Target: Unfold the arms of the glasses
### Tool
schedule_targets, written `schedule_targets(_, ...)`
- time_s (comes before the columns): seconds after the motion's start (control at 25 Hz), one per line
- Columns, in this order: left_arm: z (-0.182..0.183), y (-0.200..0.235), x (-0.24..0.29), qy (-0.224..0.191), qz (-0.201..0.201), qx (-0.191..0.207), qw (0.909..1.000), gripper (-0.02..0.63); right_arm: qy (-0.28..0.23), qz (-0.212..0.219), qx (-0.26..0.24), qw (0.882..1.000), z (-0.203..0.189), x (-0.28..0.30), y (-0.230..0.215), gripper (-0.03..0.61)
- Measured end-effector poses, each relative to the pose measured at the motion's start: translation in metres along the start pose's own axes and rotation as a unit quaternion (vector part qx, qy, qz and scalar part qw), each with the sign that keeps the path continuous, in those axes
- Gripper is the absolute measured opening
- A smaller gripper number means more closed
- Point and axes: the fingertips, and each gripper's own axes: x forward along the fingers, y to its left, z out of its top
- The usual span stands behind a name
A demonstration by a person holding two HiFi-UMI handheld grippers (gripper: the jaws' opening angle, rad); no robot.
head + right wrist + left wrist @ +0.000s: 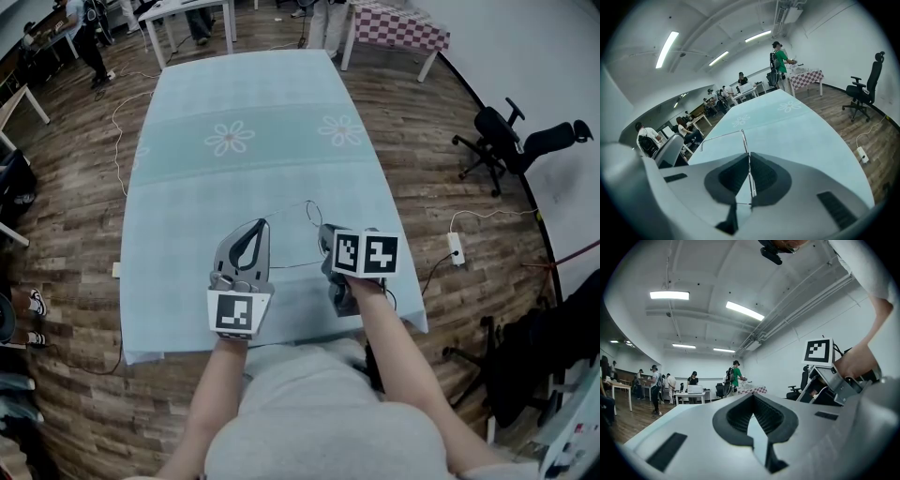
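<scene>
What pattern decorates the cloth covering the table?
White daisy-like flowers on a pale blue-green tablecloth; clearest in the head view.

Both forearms reach forward side by side. The left tool points level, its jaws pressed together with nothing between them. The right tool tilts downward, its jaws pinched on the thin wire of the glasses.

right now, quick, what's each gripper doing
left gripper: closed, nothing between its jaws
right gripper: closed on the thin silver wire-frame glasses
</scene>
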Motion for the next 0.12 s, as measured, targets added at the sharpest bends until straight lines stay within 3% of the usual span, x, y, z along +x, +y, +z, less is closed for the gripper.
schedule_targets(0.12, 0.0, 0.0021, -0.0009, 0.0, 0.006, -0.002, 1.0, 0.008, -0.004, 0.002, -0.005, 1.0, 0.0038, 0.0005, 0.0035, 0.017)
